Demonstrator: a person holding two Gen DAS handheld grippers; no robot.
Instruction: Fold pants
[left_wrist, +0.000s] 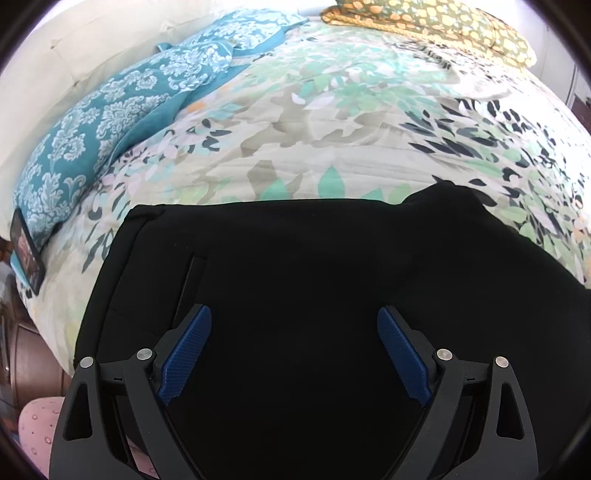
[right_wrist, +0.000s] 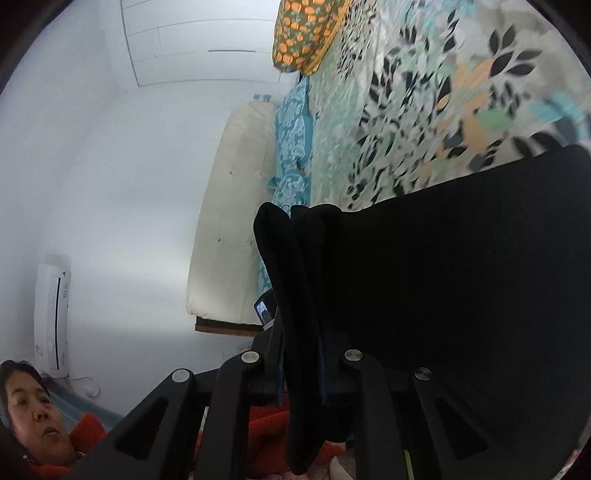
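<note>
The black pants lie flat on the floral bedspread near the bed's front edge, with a pocket slit at the left. My left gripper hovers over them, its blue pads wide apart and holding nothing. In the right wrist view, rolled on its side, my right gripper is shut on a bunched edge of the pants, lifting several layers of black cloth that stick out past the fingers.
Teal patterned pillows lie along the left side by a white headboard. An orange-flowered pillow sits at the far end. A phone stands at the bed's left edge. The person is at the lower left.
</note>
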